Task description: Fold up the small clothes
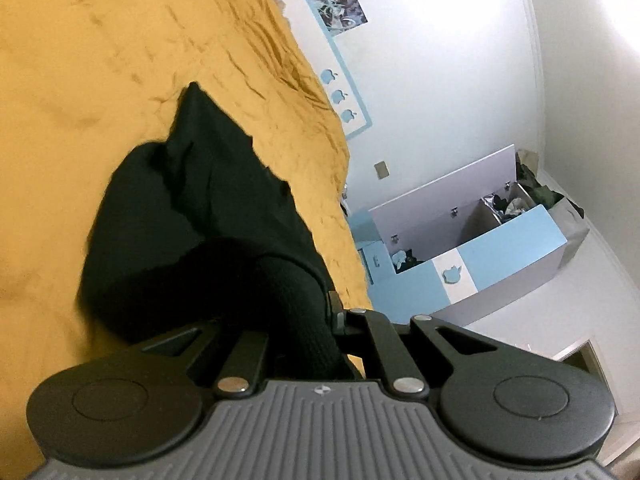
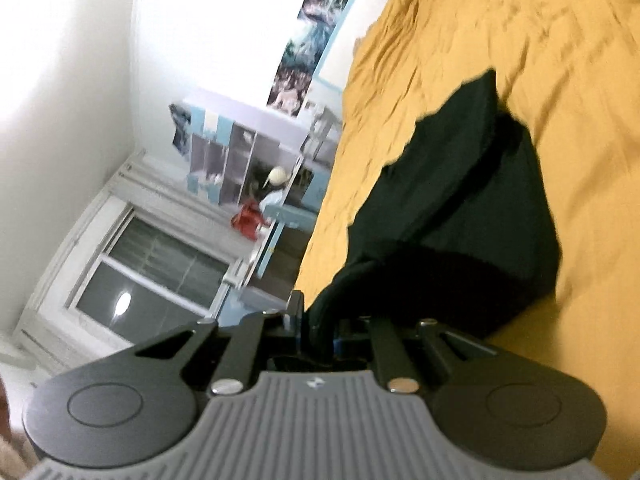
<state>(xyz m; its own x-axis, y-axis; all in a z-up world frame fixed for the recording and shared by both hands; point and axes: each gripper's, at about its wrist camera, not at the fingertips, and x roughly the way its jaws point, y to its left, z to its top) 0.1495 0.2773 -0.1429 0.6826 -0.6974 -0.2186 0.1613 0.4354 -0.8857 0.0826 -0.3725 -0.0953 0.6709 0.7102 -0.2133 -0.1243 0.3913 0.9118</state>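
A small black garment (image 1: 200,208) hangs partly lifted over the mustard-yellow bedspread (image 1: 100,60). My left gripper (image 1: 316,312) is shut on one edge of it, and the dark cloth bunches over the fingertips and hides them. In the right wrist view the same black garment (image 2: 460,200) stretches from the bedspread (image 2: 520,20) up to my right gripper (image 2: 316,316), which is shut on a rolled hem. One finger (image 2: 298,308) shows beside the cloth. Both views are tilted, and the garment's far corner still lies on the bed.
Beyond the bed's edge stands a blue and white chest (image 1: 480,240) with its lid up and clothes inside. Posters (image 1: 340,0) hang on the white wall. The right wrist view shows a window (image 2: 152,272), a shelf unit (image 2: 240,152) and a red object (image 2: 248,220).
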